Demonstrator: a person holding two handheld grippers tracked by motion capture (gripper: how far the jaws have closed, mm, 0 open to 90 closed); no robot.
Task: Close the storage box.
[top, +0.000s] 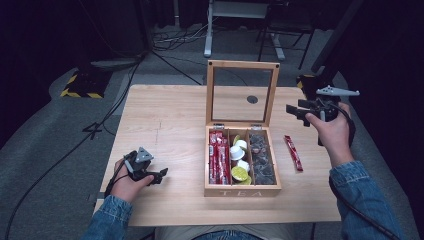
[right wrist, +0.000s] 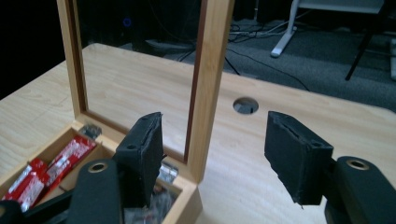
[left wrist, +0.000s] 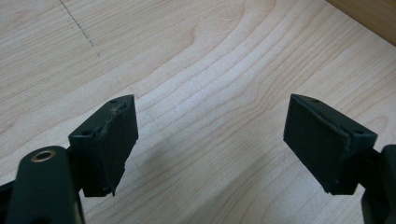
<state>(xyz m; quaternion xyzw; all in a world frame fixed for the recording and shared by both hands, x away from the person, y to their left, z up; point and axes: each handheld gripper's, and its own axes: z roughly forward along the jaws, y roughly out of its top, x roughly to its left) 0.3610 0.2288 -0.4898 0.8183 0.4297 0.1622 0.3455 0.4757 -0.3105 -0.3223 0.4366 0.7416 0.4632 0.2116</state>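
Observation:
A wooden tea box (top: 242, 191) stands open at the table's middle, its glass lid (top: 242, 92) upright. Red sachets (top: 218, 157) fill its left compartment, small cups (top: 239, 160) the middle one, and dark packets (top: 262, 159) the right one. One red sachet (top: 293, 152) lies on the table to the right of the box. My left gripper (top: 162, 175) rests low near the front left, open over bare wood (left wrist: 210, 140). My right gripper (top: 292, 111) is held up beside the lid's right edge, open (right wrist: 215, 154), with the lid frame (right wrist: 208, 70) beyond its jaws.
A round cable hole (top: 252, 99) is in the tabletop behind the box. The light wooden table (top: 165, 125) has bare room to the left of the box. Past the table, cables and a desk frame (top: 210, 35) stand on grey carpet.

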